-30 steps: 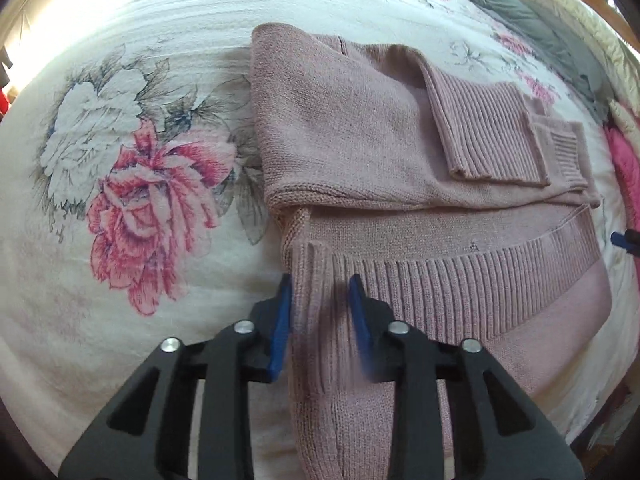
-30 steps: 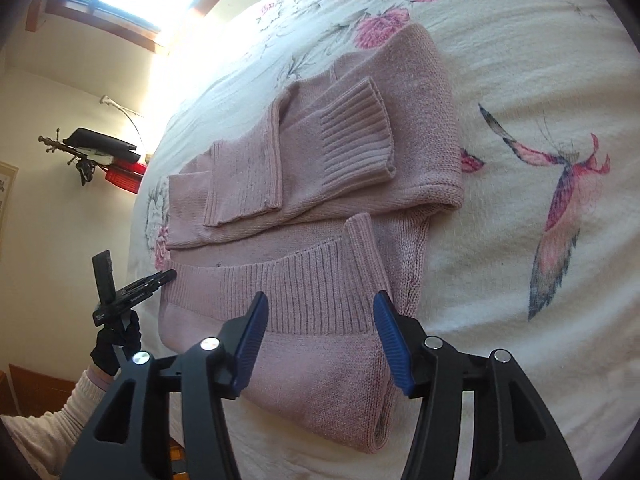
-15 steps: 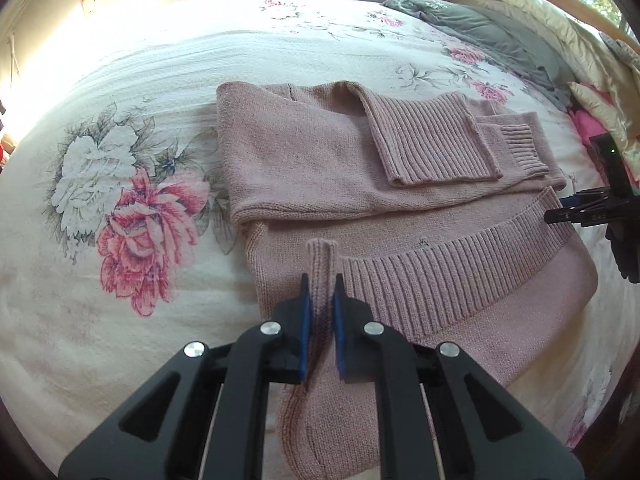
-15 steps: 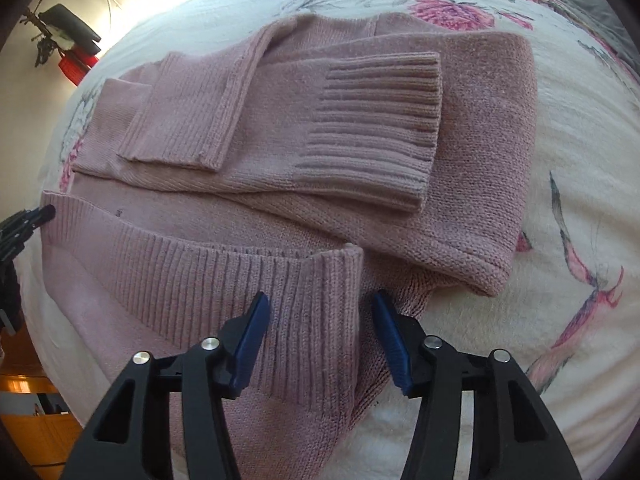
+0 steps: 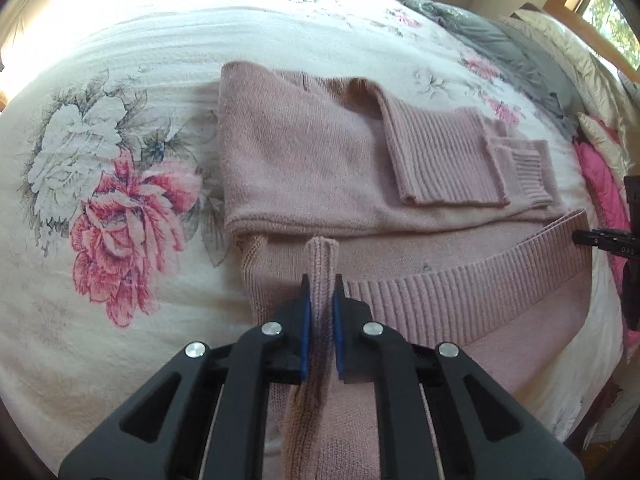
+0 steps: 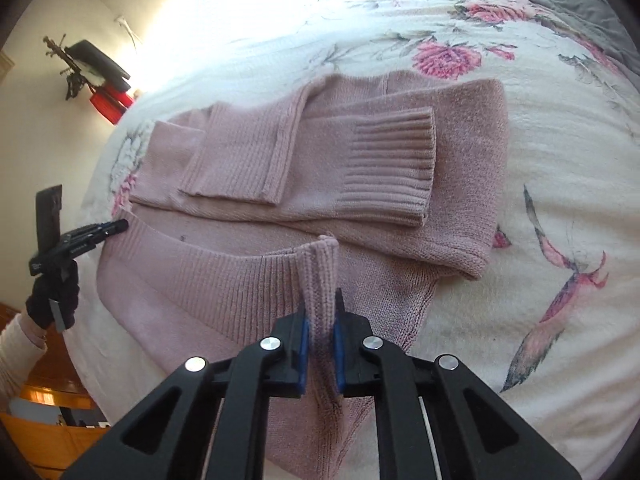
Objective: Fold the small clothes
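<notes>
My left gripper [image 5: 319, 296] and right gripper [image 6: 320, 310] each clench a pinched ridge of the pink knit sweater's [image 5: 320, 160] ribbed hem; the cloth behind the blue pads is hidden. The sweater lies partly folded on the floral bedspread [image 5: 100, 208], sleeves crossed over its body, near edge cut off.

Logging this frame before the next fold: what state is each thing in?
Pink knit sweater: lying on the bed, sleeves folded across the body, ribbed hem lifted at both near corners.
Left tool: shut on a hem corner.
Right tool: shut on the other hem corner.
Floral bedspread: spread flat under the sweater.
</notes>
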Action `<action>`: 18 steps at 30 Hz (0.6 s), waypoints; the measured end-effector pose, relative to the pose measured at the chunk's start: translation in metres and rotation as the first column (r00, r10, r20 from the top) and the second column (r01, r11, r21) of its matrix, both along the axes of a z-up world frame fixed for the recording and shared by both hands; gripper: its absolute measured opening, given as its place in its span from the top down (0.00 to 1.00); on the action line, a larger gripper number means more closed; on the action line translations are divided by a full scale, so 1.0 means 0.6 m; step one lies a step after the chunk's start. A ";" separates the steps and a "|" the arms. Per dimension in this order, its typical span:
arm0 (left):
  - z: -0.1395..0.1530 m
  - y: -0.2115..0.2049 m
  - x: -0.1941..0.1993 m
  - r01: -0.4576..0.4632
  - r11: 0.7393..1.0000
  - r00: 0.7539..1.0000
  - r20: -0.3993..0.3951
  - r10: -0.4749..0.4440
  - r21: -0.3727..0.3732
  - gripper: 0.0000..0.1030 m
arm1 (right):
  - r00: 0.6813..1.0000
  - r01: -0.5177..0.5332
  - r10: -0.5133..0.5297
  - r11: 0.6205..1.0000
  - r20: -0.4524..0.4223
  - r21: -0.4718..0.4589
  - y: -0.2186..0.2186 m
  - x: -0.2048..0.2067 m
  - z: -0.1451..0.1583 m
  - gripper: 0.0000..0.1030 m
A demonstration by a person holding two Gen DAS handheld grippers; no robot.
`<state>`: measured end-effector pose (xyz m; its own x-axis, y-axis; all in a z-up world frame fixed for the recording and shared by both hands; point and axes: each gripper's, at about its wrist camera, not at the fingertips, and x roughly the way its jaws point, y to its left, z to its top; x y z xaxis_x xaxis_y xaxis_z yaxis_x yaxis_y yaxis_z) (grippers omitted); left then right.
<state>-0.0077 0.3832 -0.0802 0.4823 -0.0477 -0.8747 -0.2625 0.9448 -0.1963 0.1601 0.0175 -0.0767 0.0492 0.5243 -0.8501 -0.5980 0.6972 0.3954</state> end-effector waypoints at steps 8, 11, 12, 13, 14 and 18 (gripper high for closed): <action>0.121 0.011 0.049 -0.028 0.999 0.970 0.242 0.020 0.031 0.93 | 0.994 0.060 -0.072 0.989 0.084 0.135 -0.011 0.035 0.104 0.91; 0.144 0.020 0.093 -0.032 0.998 0.959 0.283 0.015 0.054 0.93 | 0.989 0.093 -0.110 0.983 0.104 0.156 -0.009 0.078 0.123 0.91; 0.146 0.025 0.109 -0.035 0.998 0.957 0.290 0.020 0.047 0.93 | 0.987 0.100 -0.119 0.981 0.107 0.164 -0.004 0.093 0.123 0.91; 0.148 0.034 0.122 -0.040 0.998 0.956 0.294 0.026 0.040 0.93 | 0.985 0.109 -0.129 0.981 0.114 0.163 0.000 0.111 0.124 0.91; 0.147 0.039 0.136 -0.050 0.998 0.954 0.296 0.037 0.036 0.93 | 0.984 0.117 -0.137 0.980 0.114 0.163 0.006 0.126 0.123 0.91; 0.127 0.061 0.184 -0.078 0.996 0.955 0.292 0.060 0.050 0.93 | 0.975 0.144 -0.166 0.979 0.151 0.143 0.026 0.173 0.114 0.91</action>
<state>0.1028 0.4200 -0.0038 0.7155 0.0434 -0.6973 -0.2681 0.9387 -0.2167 0.2640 0.0328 -0.0085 0.2696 0.6055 -0.7488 -0.5501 0.7351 0.3963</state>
